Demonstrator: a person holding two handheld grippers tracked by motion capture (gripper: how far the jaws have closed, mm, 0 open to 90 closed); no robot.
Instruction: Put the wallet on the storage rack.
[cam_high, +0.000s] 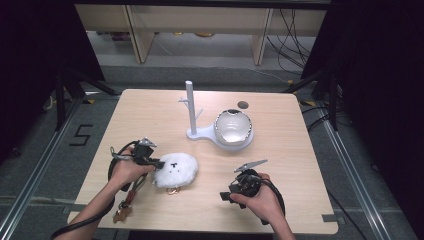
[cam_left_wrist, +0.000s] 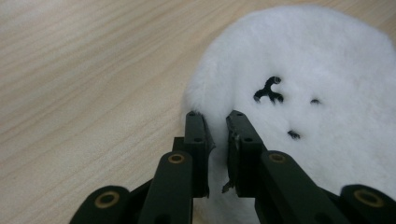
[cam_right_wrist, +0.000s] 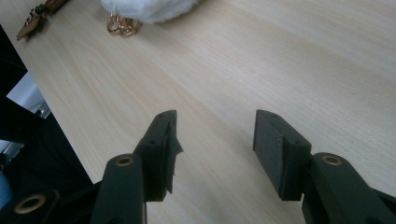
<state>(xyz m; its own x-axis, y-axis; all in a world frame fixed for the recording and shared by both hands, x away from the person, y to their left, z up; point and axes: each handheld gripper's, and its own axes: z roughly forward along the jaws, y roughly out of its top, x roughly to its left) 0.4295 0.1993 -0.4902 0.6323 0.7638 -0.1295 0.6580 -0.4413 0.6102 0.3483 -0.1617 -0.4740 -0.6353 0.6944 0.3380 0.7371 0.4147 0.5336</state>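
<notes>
Your left gripper (cam_high: 159, 162) sits in the lower left of the high view, its tip pressed into the left edge of the white fluffy toy (cam_high: 175, 169). In the left gripper view the two black jaws stand close together with a tuft of white fur pinched between them, so your left gripper (cam_left_wrist: 215, 125) is clamped on the fluffy toy (cam_left_wrist: 303, 93) at its near edge. The toy fills the right side of that view, and its small black stitched face marks show in the upper right. It lies flat on the wooden table (cam_high: 150, 115), a little left of centre in the high view.

A gold ring clasp (cam_high: 172, 190) peeks out under the toy's lower edge; it also shows at the top left of the right gripper view, touching the toy's fur (cam_right_wrist: 122, 25). A brown strap with a tag (cam_high: 123, 210) lies near the table's lower left edge, just beside your left forearm.

Your right gripper (cam_high: 225, 196) is in the lower centre-right of the high view, well apart from the toy. In the right gripper view your right gripper (cam_right_wrist: 212, 128) has its jaws spread wide with bare table (cam_right_wrist: 280, 56) between them, holding nothing.

In the upper centre of the high view, a white stand with small pegs (cam_high: 191, 107) rises upright from a white base, and a shiny bowl (cam_high: 232, 125) rests on the base just to its right. A small dark round spot (cam_high: 243, 105) lies on the table above the bowl.
</notes>
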